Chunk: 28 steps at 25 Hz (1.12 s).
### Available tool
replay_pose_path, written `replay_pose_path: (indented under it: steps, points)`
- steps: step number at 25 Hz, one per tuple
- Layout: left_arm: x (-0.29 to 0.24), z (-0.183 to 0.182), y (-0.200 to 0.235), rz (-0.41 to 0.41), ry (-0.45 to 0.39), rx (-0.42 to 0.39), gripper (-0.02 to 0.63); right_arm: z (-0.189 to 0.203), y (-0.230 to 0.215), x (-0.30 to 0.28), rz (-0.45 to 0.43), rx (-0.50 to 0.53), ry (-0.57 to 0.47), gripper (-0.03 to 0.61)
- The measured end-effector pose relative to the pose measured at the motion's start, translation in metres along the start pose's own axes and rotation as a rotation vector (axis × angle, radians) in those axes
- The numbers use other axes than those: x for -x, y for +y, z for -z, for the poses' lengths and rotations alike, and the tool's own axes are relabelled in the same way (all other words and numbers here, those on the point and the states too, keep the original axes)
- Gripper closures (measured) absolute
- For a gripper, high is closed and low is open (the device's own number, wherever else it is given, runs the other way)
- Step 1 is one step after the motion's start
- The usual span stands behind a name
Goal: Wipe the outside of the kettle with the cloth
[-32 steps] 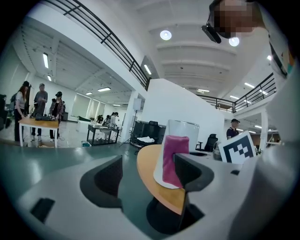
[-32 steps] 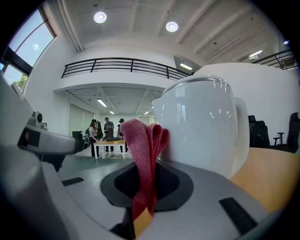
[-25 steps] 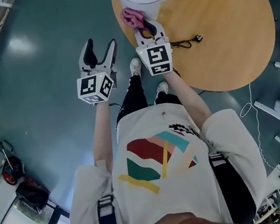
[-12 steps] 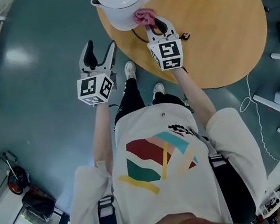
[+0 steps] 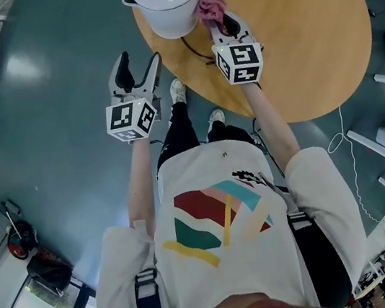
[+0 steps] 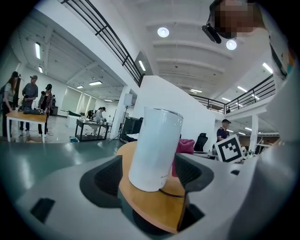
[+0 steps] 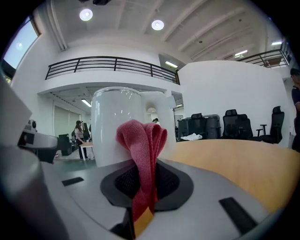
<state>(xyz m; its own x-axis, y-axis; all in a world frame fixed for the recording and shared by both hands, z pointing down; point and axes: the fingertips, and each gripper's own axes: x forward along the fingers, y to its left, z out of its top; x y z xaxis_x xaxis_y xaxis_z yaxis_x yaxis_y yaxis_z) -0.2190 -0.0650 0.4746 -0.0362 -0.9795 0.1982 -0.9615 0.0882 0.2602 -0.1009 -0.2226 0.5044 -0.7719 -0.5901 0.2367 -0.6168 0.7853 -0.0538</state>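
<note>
Your right gripper (image 5: 221, 26) is clamped on the pink cloth (image 5: 209, 9), right up against the white kettle (image 5: 166, 4) at top center. Your left gripper (image 5: 136, 67), left of center, is wide open and empty.

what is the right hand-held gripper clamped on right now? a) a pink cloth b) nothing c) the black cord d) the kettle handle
A: in its own view the right hand-held gripper has its jaws shut on the pink cloth, which stands up between them in front of the white kettle.
</note>
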Motion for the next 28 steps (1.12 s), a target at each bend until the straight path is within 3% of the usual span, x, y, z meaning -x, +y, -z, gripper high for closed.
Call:
replay_pose_path:
  steps: [3, 7, 10, 14, 21, 28]
  points:
    - [0.004, 0.001, 0.001, -0.007, -0.009, 0.005, 0.232, 0.000, 0.018, 0.017, -0.035, -0.032, -0.023, 0.534]
    - [0.014, 0.010, 0.003, -0.019, -0.026, 0.017, 0.232, -0.003, 0.074, 0.028, -0.146, -0.036, -0.080, 0.534]
    - [0.030, 0.022, 0.012, -0.050, -0.025, 0.033, 0.232, 0.004, 0.127, 0.014, -0.227, -0.002, -0.104, 0.534]
    - [0.059, 0.043, 0.034, -0.110, 0.004, 0.054, 0.232, 0.028, 0.174, -0.025, -0.255, 0.074, -0.080, 0.534]
    - [0.087, 0.058, 0.075, -0.182, 0.037, 0.084, 0.232, 0.035, 0.176, -0.058, -0.238, 0.164, -0.062, 0.534]
    - [0.052, 0.049, 0.059, -0.110, 0.039, 0.052, 0.232, 0.036, 0.152, -0.042, -0.238, 0.168, -0.067, 0.534]
